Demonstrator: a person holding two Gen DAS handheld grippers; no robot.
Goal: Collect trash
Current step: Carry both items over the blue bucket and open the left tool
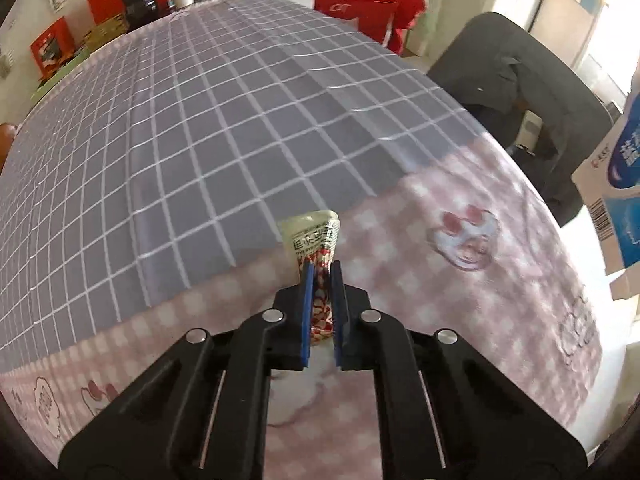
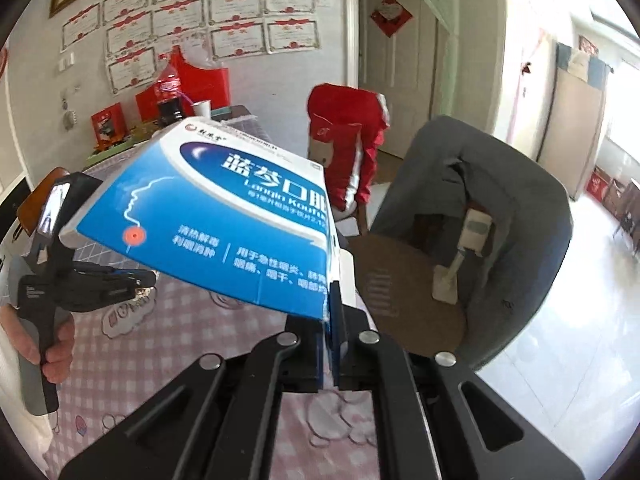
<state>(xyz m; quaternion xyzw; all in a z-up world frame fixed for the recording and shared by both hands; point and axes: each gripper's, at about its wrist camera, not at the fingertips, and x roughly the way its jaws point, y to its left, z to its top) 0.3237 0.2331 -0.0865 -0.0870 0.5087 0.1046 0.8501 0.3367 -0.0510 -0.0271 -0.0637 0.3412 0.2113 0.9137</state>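
Blue-padded left gripper [image 1: 321, 270] pinches snack wrapper [image 1: 311, 236] above tablecloth [image 1: 200, 140]; right gripper [image 2: 331, 292] clamps blue carton [image 2: 224, 216] beside it.

A home dining room: clothed table [image 1: 200, 128], jacket-draped chairs [image 2: 352, 148], certificates [image 2: 192, 28] on the wall.

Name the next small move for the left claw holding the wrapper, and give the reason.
Probably lift it straight up a little. The left claw is shut on the snack wrapper, which stands just above the tablecloth; the right claw already grips the blue box, and no bin is in view.
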